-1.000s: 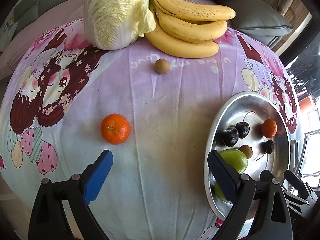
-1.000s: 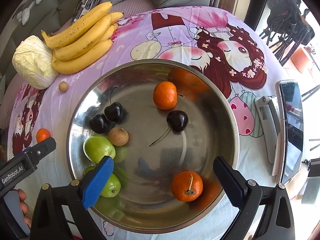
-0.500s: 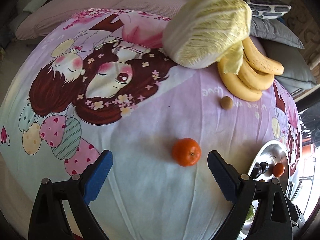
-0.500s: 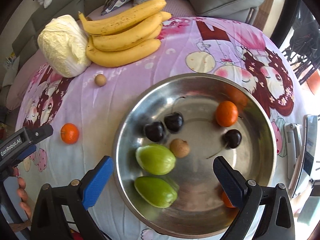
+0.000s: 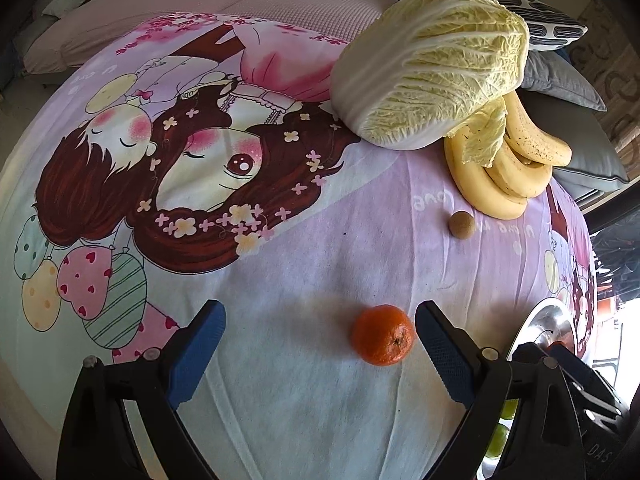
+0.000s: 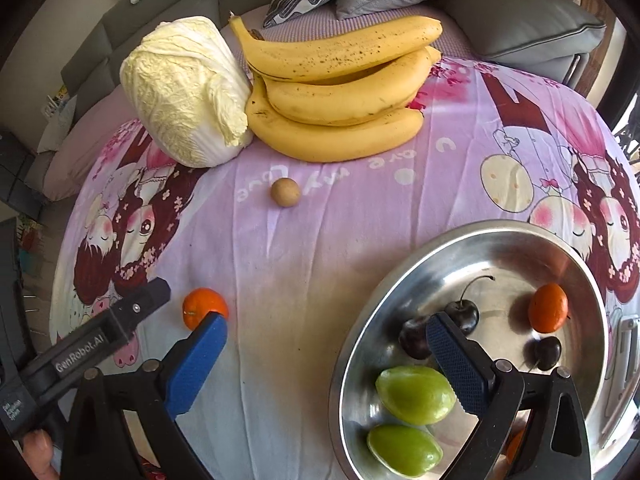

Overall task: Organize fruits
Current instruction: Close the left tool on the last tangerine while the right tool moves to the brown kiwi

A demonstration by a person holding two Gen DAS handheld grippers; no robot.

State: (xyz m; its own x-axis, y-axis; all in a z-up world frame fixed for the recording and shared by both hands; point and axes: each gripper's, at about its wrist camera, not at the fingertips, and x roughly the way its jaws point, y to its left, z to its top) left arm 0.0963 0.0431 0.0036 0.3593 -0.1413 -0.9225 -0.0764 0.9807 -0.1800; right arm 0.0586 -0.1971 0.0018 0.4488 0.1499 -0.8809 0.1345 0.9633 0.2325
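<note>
A loose tangerine [image 5: 382, 334] lies on the cartoon-print cloth between the fingers of my open left gripper [image 5: 318, 320], close to the right finger and untouched. A small brown round fruit [image 5: 462, 224] sits farther off, near the bananas [image 5: 504, 176]. My right gripper [image 6: 326, 326] is open and empty, hovering over the cloth at the left rim of the steel bowl [image 6: 360, 340]. The bowl holds two green fruits [image 6: 416, 394], dark cherries [image 6: 464, 316] and a tangerine [image 6: 548, 312]. The loose tangerine [image 6: 202, 308] shows beside the left gripper's body [image 6: 120, 320].
A napa cabbage [image 6: 184, 88] leans against the bananas [image 6: 340, 92] at the far side of the round table. The small brown fruit [image 6: 285, 192] lies in front of them. Grey sofa cushions [image 6: 520, 12] stand behind. The bowl rim [image 5: 540, 320] peeks in at the right of the left wrist view.
My left gripper has swung left and closed in on the loose tangerine, which now lies between its fingers. My right gripper has pulled back and left from above the bowl.
</note>
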